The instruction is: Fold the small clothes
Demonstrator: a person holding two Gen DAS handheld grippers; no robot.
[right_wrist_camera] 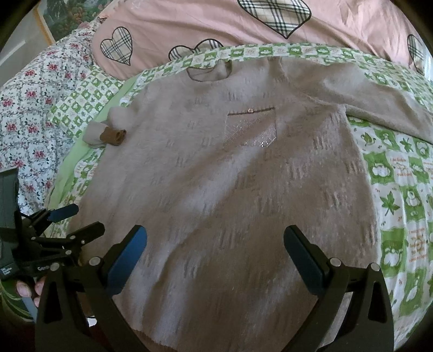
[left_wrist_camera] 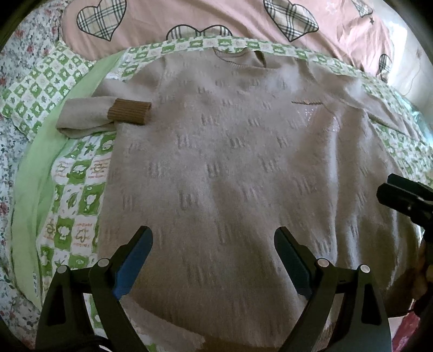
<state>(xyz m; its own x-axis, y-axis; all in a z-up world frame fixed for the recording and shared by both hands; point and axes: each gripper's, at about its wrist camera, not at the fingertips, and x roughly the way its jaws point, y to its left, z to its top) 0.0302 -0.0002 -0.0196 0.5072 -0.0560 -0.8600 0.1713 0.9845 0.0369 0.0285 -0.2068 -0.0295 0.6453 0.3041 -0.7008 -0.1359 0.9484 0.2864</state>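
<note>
On green-checked blanket (left_wrist_camera: 73, 186), beige sweater (left_wrist_camera: 230, 162) lies flat, neck away from cams, chest pocket (right_wrist_camera: 250, 127) up; one sleeve doubled back w/ brown cuff (left_wrist_camera: 130, 111) on sweater's edge, other sleeve (right_wrist_camera: 379, 100) stretched out sideways. L gripper (left_wrist_camera: 213, 257) and R gripper (right_wrist_camera: 215, 257) hover side by side over hem area, both w/ jaws spread wide, holding nothing. Pink heart-print duvet (left_wrist_camera: 189, 16) beyond blanket.

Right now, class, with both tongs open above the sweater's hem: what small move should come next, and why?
Probably lower the right tongs to the right sleeve: it lies spread outward, while the left sleeve is already folded in on the sweater.
</note>
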